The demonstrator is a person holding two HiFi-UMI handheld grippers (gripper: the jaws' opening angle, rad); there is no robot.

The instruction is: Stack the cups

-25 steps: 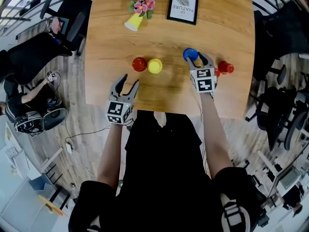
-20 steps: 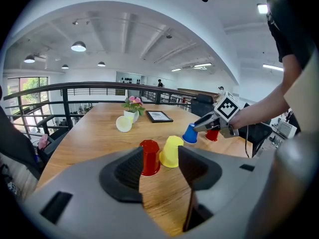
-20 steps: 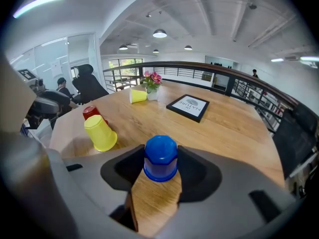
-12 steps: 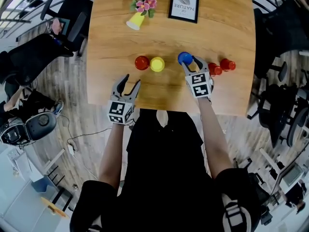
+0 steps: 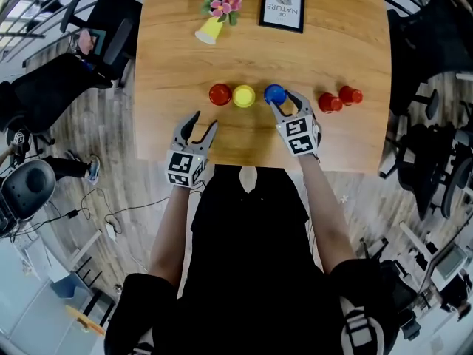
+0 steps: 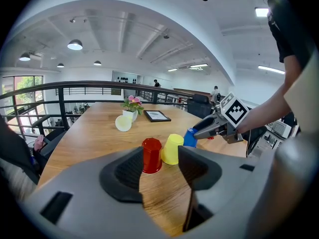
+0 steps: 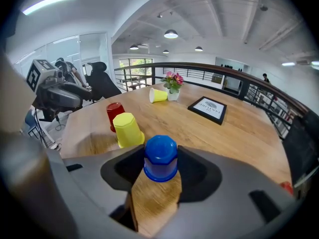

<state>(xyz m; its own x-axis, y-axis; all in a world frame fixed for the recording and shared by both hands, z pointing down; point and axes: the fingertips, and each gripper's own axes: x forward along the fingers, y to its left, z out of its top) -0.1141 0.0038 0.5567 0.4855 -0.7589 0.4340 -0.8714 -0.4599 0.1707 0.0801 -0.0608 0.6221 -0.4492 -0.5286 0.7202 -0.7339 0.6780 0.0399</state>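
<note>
Grip status: the right tool point(image 5: 282, 100) is clenched on the blue cup point(image 7: 160, 158). The cup stands upside down between both jaws, with the pads against its sides. Whether its rim clears the tabletop point(image 5: 332, 35) cannot be told.

The left tool point(image 5: 203, 120) is released and empty. It hangs at the near edge, and the red cup point(image 5: 219, 94) stands ahead of its jaws, apart from them.

The yellow cup point(image 5: 244, 95) stands just left of the right tool's jaws and close beside the blue cup. It touches, or nearly touches, the red cup on its far side. Two spare red cups point(image 5: 329, 103) stand well to the right of the right tool.

Likely next step: lift the blue cup and seat it over the yellow cup.

Hazards:
- Low carry height. The blue rim would strike the yellow cup's side, tipping it or pushing it into the red cup.
- Off-centre lowering. The blue cup would catch on the yellow top and seat tilted.
- Tapered, smooth wall. The cup may slide down out of the pads during the lift.
- Tilted release. The stack may topple, as no tool steadies the yellow cup.
</note>
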